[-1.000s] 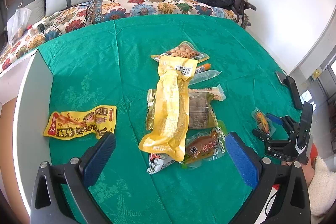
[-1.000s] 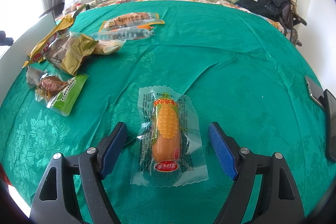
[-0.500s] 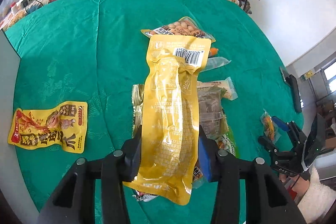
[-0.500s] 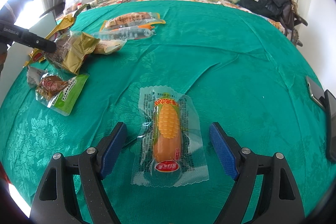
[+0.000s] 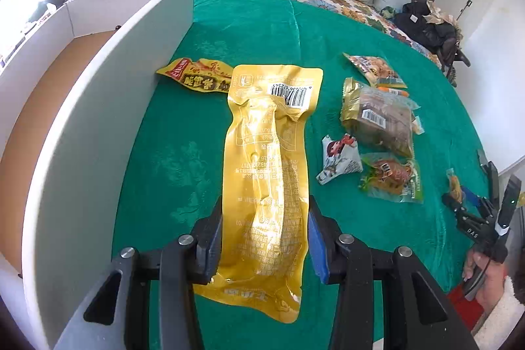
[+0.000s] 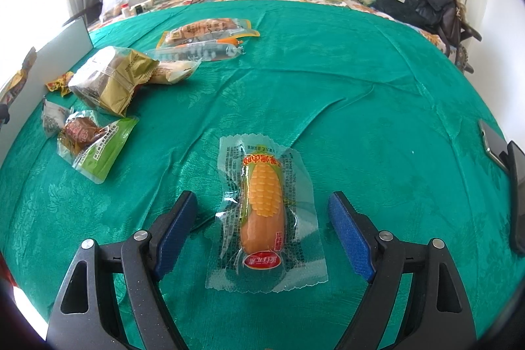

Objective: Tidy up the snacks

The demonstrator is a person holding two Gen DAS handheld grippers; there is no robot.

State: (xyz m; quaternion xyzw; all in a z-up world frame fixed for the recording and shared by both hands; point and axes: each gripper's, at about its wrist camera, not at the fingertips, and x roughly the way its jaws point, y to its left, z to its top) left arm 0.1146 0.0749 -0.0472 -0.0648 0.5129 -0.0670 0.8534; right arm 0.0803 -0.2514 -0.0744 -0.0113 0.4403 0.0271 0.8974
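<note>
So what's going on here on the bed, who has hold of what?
A person is sorting snacks on a green bedspread. The left gripper is shut on a long yellow pouch, lifted beside a white cardboard box. The right gripper is open around a corn-print packet that lies flat, not gripped. Other packets, such as a gold-wrapped one, lie loose.

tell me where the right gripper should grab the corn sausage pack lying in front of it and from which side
Probably across the middle of the corn sausage pack, on the firm sausage rather than the thin clear film around it. It lies flat on the green cloth, lengthwise between the open fingers of the right gripper, so coming straight down from above should put one pad on each long side.
</note>
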